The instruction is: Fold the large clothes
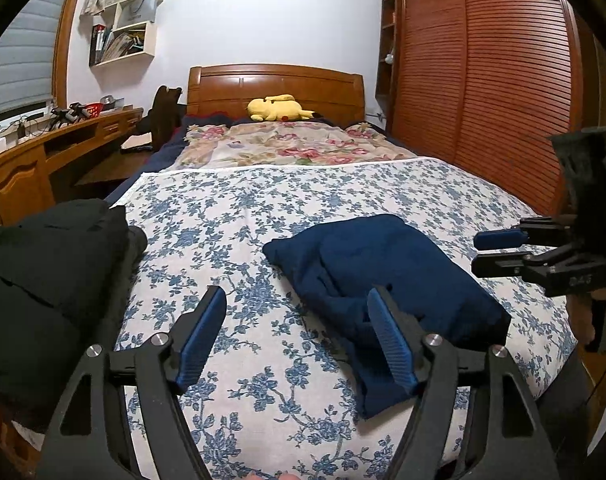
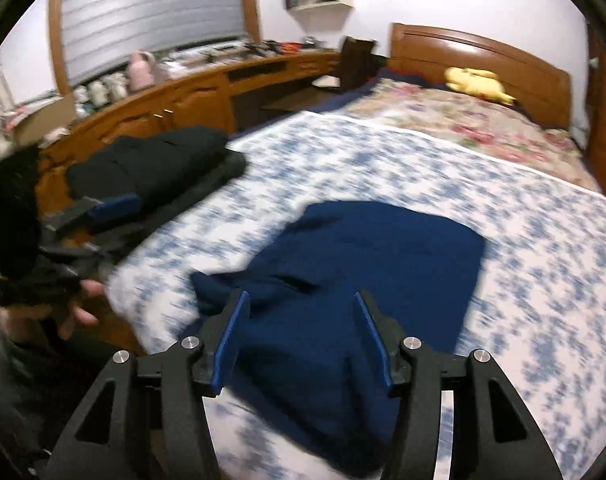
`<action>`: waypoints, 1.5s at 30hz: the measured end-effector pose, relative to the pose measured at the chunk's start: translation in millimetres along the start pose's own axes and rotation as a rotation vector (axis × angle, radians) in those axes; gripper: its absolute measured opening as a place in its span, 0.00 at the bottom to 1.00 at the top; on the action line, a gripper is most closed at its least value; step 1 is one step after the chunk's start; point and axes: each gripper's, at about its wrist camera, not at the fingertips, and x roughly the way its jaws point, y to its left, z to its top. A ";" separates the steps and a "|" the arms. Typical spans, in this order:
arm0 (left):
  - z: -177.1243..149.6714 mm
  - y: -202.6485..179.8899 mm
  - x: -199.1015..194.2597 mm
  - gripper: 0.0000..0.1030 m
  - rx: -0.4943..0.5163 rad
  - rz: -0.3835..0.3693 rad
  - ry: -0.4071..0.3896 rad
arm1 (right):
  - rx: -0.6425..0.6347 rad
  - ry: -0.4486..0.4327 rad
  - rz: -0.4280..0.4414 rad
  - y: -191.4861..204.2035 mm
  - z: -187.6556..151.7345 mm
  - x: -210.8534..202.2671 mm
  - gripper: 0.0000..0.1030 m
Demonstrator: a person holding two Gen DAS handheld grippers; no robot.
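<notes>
2 bundles of clothing lie on the bed [image 1: 231,216] I am working over, which wears a blue-flowered sheet [image 1: 343,188] on its near half and a pink-flowered quilt [image 1: 291,146] toward the headboard [image 1: 275,88]. Biggest of the 2 is the black folded pile [image 1: 51,264] at the bed's left edge. Next, the navy garment [image 1: 387,280] sits folded near the foot edge, toward the right side. My left gripper [image 1: 299,336] hangs just beside that garment with its jaws apart and only sheet between them. My right gripper [image 2: 299,344] hovers over the navy cloth, jaws apart, pads not pressing on it. Smallest, a yellow plush toy [image 1: 279,109] rests against the headboard.
</notes>
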 end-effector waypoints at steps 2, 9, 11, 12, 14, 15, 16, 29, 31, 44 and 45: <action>0.3 -5.0 1.0 0.72 0.007 -0.007 0.001 | 0.009 0.037 -0.054 -9.6 -10.7 8.3 0.54; -2.3 -30.8 14.0 0.73 0.056 -0.058 0.044 | 0.086 0.198 -0.045 -29.9 -46.2 58.0 0.54; -5.5 -39.1 20.6 0.73 0.072 -0.070 0.067 | 0.079 0.195 -0.054 -27.8 -49.3 69.0 0.54; -7.5 -42.5 24.2 0.73 0.081 -0.072 0.080 | 0.072 0.193 -0.059 -27.1 -50.0 71.2 0.54; -12.0 -46.9 32.5 0.73 0.093 -0.082 0.115 | 0.065 0.182 -0.068 -25.5 -53.0 73.1 0.54; -14.4 -48.0 36.9 0.73 0.094 -0.083 0.131 | 0.067 0.174 -0.068 -25.1 -57.3 70.1 0.54; -16.6 -49.0 41.3 0.73 0.096 -0.076 0.146 | 0.069 0.167 -0.065 -25.5 -59.5 69.1 0.54; -34.8 -36.7 77.2 0.88 0.050 0.003 0.267 | 0.082 0.108 -0.019 -31.1 -77.3 49.2 0.54; -38.4 -31.2 83.4 0.89 0.031 0.014 0.290 | 0.082 0.104 -0.015 -31.6 -77.9 48.8 0.54; -36.4 -37.8 50.1 0.96 0.027 0.002 0.268 | 0.073 0.063 -0.006 -50.2 -67.6 32.0 0.55; -39.2 -38.6 46.3 0.96 0.026 0.001 0.263 | 0.067 0.053 -0.016 -54.5 -64.4 30.0 0.55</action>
